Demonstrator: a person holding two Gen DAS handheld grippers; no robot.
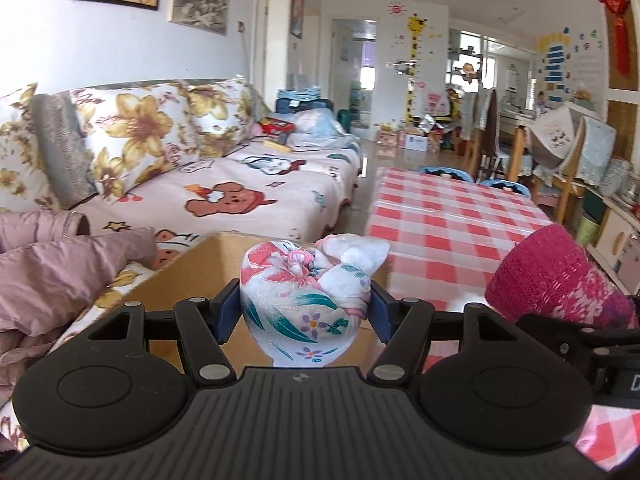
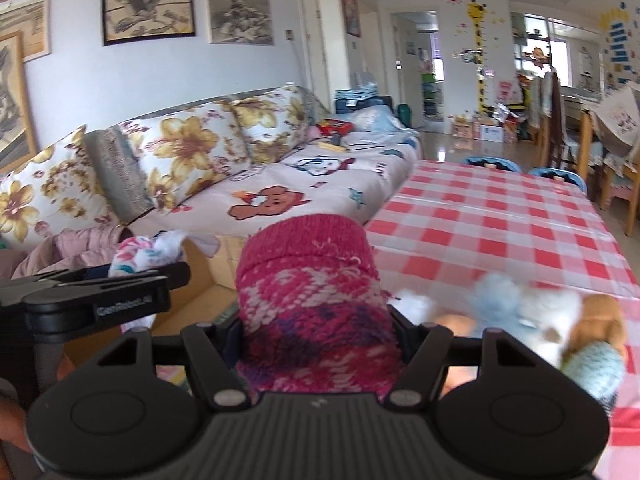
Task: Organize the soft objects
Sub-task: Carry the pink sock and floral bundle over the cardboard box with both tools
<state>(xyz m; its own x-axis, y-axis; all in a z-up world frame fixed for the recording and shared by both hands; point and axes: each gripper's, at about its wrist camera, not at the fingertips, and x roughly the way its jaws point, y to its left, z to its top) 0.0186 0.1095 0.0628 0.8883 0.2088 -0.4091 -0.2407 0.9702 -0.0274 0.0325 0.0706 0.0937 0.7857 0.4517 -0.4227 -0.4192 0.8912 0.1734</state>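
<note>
My left gripper [image 1: 302,304] is shut on a rolled floral cloth bundle [image 1: 304,300], white with pink, teal and purple flowers, held above an open cardboard box [image 1: 192,280]. My right gripper [image 2: 316,340] is shut on a magenta knitted sock [image 2: 312,292] with white and purple pattern; the sock also shows at the right of the left wrist view [image 1: 560,276]. The floral bundle and the left gripper show at the left of the right wrist view [image 2: 140,258], over the box [image 2: 216,264]. Several plush toys [image 2: 532,320], blue, white and brown, lie on the table at the right.
A table with a red-and-white checked cloth [image 1: 460,216] stretches ahead on the right. A sofa [image 1: 240,192] with floral cushions and a cartoon cover runs along the left wall. A pink jacket [image 1: 60,272] lies on the sofa near the box. Chairs [image 1: 560,160] stand beyond the table.
</note>
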